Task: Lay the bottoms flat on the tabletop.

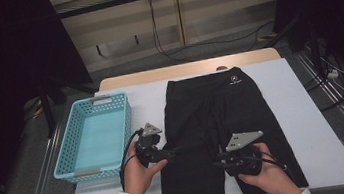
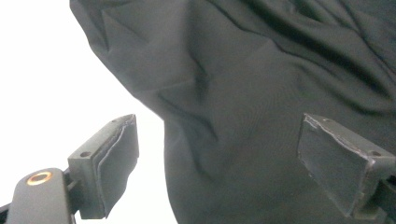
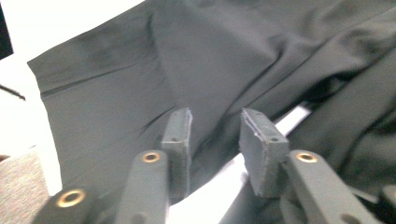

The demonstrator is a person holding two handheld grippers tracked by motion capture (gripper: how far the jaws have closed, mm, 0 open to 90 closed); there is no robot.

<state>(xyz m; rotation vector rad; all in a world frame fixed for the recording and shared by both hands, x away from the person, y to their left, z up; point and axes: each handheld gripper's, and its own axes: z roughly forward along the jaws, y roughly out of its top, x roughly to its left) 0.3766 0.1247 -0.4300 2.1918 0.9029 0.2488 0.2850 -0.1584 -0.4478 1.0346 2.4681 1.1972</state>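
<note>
Black shorts (image 1: 220, 131) lie flat on the white table (image 1: 310, 124), waistband at the far side, legs toward the person. The left gripper (image 2: 215, 163) has its fingers (image 2: 112, 163) spread wide, one over bare table and the other over cloth, with the shorts' outer edge running between them. The right gripper (image 3: 215, 140) has its fingers (image 3: 180, 140) slightly parted at the inner hem of a leg, pinching nothing. A blue basket (image 1: 95, 137) sits just beyond the left gripper.

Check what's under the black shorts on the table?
The black fabric shorts lie flat on a white sheet covering the wooden table. Anything beneath the cloth itself is covered and can't be seen.
</note>
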